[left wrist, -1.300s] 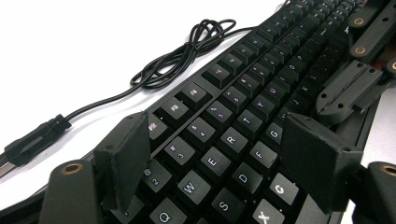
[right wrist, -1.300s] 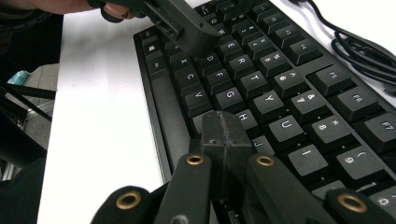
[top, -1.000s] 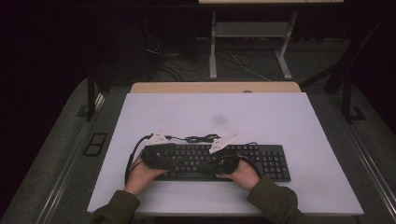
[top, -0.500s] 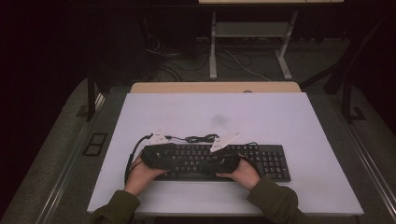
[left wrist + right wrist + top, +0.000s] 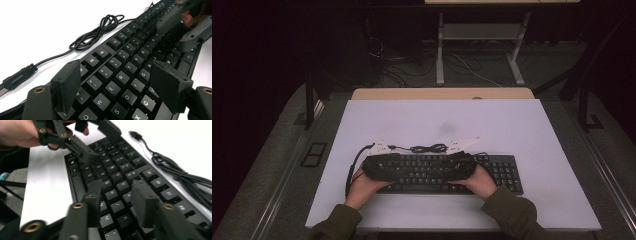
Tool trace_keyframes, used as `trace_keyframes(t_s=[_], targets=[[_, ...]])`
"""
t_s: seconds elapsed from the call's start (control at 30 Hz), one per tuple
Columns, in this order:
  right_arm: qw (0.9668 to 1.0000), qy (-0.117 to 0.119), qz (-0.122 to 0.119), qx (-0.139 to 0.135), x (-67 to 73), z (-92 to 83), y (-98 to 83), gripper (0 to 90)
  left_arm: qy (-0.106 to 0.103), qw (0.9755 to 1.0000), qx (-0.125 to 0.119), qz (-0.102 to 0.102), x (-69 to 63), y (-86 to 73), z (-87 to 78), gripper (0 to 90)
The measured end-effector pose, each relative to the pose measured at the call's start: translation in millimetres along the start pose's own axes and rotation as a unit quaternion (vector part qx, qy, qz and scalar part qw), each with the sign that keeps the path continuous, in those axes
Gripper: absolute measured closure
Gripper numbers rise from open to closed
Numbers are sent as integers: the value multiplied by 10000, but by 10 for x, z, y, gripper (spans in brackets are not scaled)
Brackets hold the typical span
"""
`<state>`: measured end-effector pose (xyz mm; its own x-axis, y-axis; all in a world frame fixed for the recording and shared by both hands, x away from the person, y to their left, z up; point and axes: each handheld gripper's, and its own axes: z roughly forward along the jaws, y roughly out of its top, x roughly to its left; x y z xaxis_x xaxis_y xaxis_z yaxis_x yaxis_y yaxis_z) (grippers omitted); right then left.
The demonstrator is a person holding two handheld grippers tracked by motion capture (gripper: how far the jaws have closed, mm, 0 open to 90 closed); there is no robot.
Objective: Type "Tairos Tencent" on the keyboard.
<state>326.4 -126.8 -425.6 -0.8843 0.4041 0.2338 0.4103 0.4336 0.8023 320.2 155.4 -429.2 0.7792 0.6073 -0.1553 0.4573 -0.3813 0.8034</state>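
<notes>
- The keyboard [image 5: 447,172] lay flat on the white table [image 5: 522,130], in the lower middle of the high view, its long side running left to right.
- My left gripper [image 5: 120,85] hovered over the keyboard's left end; in the left gripper view its jaws rose from the bottom corners, spread well apart with the letter keys showing between them, pinching nothing.
- My right gripper [image 5: 116,195] sat over the middle keys, in the lower centre of the right gripper view. Its jaws had just been opening and stood partly apart, with only keys showing in the gap; whether the tips touched the keys I could not tell, as that picture was blurred.
- In the high view both grippers lay low over the keyboard, left gripper [image 5: 377,167] at centre left and right gripper [image 5: 462,165] just right of centre, each pointing inward toward the other.
- The keyboard's black cable [image 5: 100,31] lay bundled in loose loops on the table just beyond the top row of keys, in the upper middle of the left gripper view.
- Its plug [image 5: 136,134] rested on the table in the upper right of the right gripper view.
</notes>
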Motion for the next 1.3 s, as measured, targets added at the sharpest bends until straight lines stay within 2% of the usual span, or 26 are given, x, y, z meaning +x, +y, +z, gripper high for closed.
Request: trace_keyframes(t_s=[0.2, 0.33, 0.67, 0.93, 1.1, 1.3], targets=[[9998, -140, 67, -152, -59, -43, 7, 367, -90, 10000, -17, 26, -33, 13, -23, 291], [9994, -206, 150, -221, -95, -50, -3, 307, -171, 9998, -41, 47, -68, 13, -59, 342], [9989, -322, 194, -285, -114, -76, -15, 268, -329, 9994, -57, 76, -133, -17, -102, 486], [9987, -350, 210, -304, -124, -91, -26, 259, -540, 9985, -10, 129, -173, -24, -111, 741], [9986, -358, 212, -322, -124, -92, -28, 257, -655, 9975, 93, 240, -189, -33, -91, 877], [9986, -342, 240, -313, -125, -91, -36, 256, -774, 9965, 212, 217, -177, -64, -72, 892]])
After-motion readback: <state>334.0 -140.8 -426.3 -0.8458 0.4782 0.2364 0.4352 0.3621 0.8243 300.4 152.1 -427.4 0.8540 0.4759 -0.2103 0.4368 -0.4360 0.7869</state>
